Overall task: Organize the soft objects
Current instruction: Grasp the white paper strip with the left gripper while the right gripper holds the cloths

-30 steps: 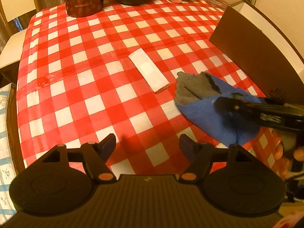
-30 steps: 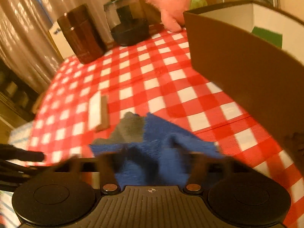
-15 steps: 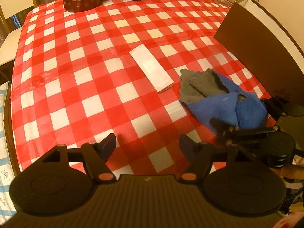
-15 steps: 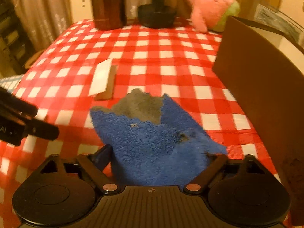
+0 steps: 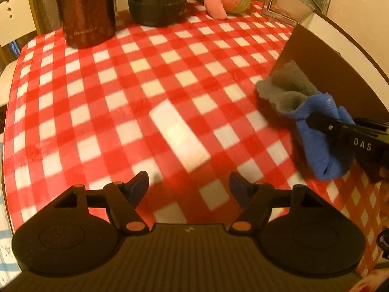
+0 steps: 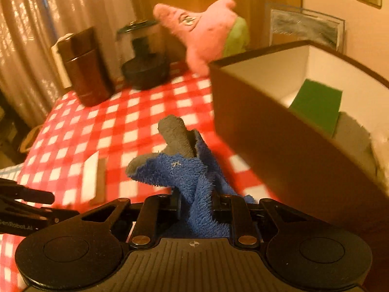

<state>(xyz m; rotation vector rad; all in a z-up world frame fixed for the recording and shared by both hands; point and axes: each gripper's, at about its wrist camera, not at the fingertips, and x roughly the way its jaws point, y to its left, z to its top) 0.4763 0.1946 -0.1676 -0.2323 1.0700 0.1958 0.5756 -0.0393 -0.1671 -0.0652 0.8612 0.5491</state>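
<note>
The right tool (image 6: 195,209) has just been closing and now pinches the blue cloth (image 6: 194,177), lifted off the checkered bench (image 5: 145,77) beside the brown box (image 6: 279,146). The left tool (image 5: 189,186) gapes wide, empty.

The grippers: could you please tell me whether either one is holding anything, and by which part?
The right gripper, whose jaws have just been closing, pinches the blue cloth at its bunched near end, lifted off the table. The left gripper is open and empty.

Home dining table, checked tablecloth (image 5: 150,77), curtains (image 6: 31,31), plush toy (image 6: 206,34)
</note>
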